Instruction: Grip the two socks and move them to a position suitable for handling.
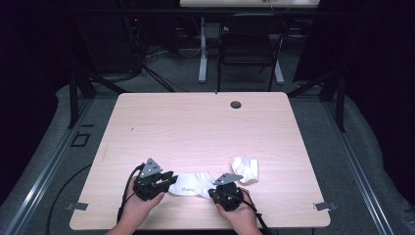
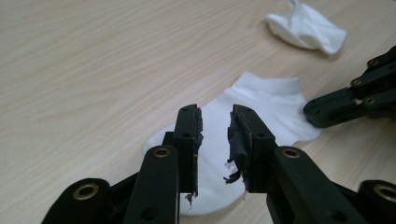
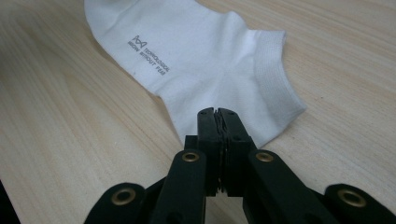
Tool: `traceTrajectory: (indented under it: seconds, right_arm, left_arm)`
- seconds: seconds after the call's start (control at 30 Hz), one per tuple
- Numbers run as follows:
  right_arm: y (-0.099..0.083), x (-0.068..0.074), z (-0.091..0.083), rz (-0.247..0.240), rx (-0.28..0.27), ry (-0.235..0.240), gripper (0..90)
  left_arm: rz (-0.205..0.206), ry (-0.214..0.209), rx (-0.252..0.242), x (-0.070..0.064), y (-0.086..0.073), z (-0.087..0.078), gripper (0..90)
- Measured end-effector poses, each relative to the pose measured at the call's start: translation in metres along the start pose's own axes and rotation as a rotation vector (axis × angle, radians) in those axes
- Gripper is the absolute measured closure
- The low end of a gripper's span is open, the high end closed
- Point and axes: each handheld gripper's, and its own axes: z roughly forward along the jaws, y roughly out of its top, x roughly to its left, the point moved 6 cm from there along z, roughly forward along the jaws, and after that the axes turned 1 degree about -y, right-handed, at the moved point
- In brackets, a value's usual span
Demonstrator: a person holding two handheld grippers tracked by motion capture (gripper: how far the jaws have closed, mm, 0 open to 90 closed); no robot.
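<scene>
Socks are the work here: two white ones. The flat sock (image 1: 192,184) lies at the table's (image 1: 195,122) six o'clock edge, between both tools. The right gripper (image 3: 218,114) is clenched on its heel edge; the left gripper (image 2: 215,122) hovers released over its toe. Likely next: pinching the toe. The crumpled sock (image 1: 245,169) sits toward four o'clock.

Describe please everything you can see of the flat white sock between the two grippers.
The flat sock is a white, short ankle sock of soft knit with a ribbed cuff and small grey print on its side. It lies spread out on the wooden table, near the front edge. The right gripper has its jaws shut on the heel end; the left gripper is open over the toe end.
</scene>
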Motion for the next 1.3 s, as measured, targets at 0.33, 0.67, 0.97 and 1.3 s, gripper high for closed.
traceTrajectory:
  seconds: [0.33,0.67,0.97,1.3]
  right_arm:
    - [-0.002,0.002,-0.003,-0.012,0.011,-0.007,88.6]
    - [-0.007,0.003,-0.009,-0.013,0.039,0.008,88.8]
    - [-0.012,0.005,-0.015,-0.027,0.065,0.011,89.0]
    - [-0.016,0.007,-0.019,-0.034,0.089,0.026,89.7]
  left_arm:
    - [-0.007,0.005,0.149,0.012,-0.034,0.026,67.1]
    - [0.004,-0.021,0.192,0.009,-0.049,0.023,66.9]
    - [0.018,-0.04,0.192,-0.001,-0.056,0.015,67.4]
    - [-0.014,-0.069,0.173,-0.004,-0.061,0.01,67.2]
